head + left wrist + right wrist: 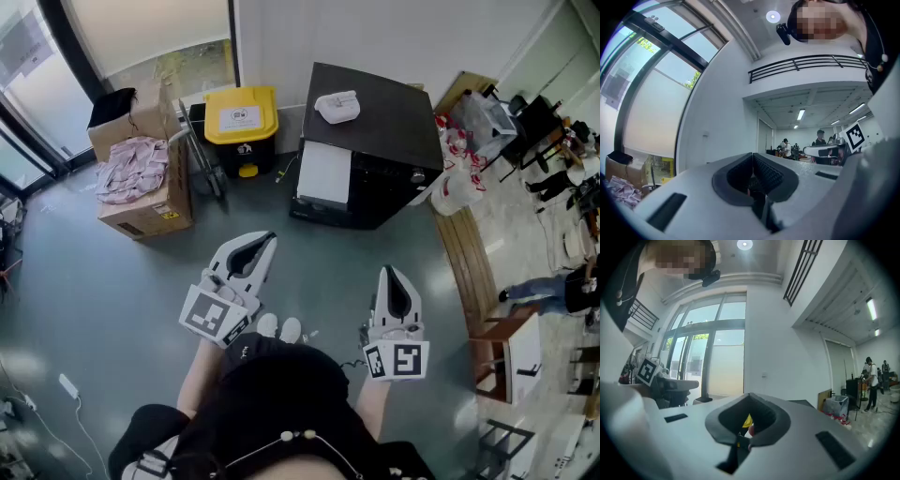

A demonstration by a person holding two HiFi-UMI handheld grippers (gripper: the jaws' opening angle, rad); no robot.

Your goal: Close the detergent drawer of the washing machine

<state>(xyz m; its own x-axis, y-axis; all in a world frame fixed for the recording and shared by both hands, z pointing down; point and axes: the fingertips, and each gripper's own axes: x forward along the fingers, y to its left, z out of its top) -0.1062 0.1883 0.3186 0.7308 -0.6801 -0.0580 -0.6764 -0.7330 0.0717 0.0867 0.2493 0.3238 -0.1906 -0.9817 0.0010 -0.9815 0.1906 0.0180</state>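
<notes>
I have not started the job yet. I stand on the grey floor (pixel 112 309). The black box-shaped washing machine (pixel 375 131) is far ahead of me, a bit to the right, by the white wall. A flat white part (pixel 323 173) sticks out of its near left side toward me. I think that is the detergent drawer, and it looks pulled out. My left claw (pixel 268 238) is shut tight with nothing in it. My right claw (pixel 388 273) is shut tight too and holds nothing. Both point out in front of me, well apart from the machine. So I think my next move is to walk closer, put one shut claw on the front of the white drawer and push it straight in. I need no grip for that, only a push. A small white lumpy thing (pixel 337 106) lies on top of the machine, and I cannot tell what it is. Left of the machine stands a black bin with a yellow lid (pixel 241 117). Further left is a brown cardboard box (pixel 150 211) with pink cloth (pixel 127 164) on it. Red and white bags (pixel 455 141) sit right of the machine. I see nothing on the floor between me and the drawer. The bin is near the drawer's left side, so I should come in straight.
</notes>
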